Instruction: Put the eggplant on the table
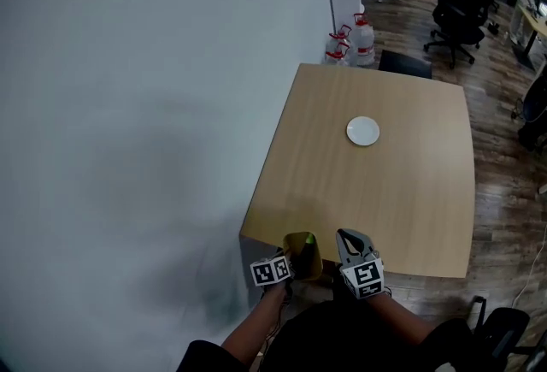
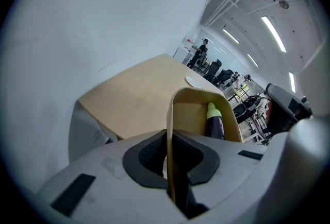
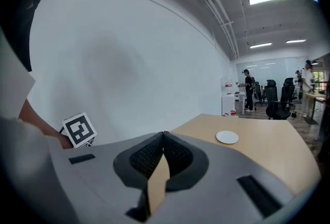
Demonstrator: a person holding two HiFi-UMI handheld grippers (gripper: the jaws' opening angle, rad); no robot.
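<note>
Head view is showing the left gripper [image 1: 287, 260] and right gripper [image 1: 349, 239] holding a tan paper bag [image 1: 303, 257] between them just short of the table's [image 1: 410, 199] near edge. The eggplant [image 1: 309, 239] is standing inside, so holding both rims level while clearing that edge looks wise. Left gripper view: the jaws are pinching the bag's rim. Right gripper view: the jaws are clamping the opposite rim, and no writing is showing, only square markers.

Matt tan paper on the bag [image 1: 305, 255] at the table's near edge, its thin wall caught in the dark, finely ribbed, rubbery pads [image 2: 152, 152] of the left gripper [image 2: 169, 140], whose shell is smooth matt grey plastic. Inside, the eggplant [image 2: 215, 124] shows glossy purple skin under a waxy green cap. The table [image 1: 385, 191] is pale wood-grain, smooth with a low sheen, and the white plate [image 1: 363, 131] towards its far edge looks smooth and glazed.
</note>
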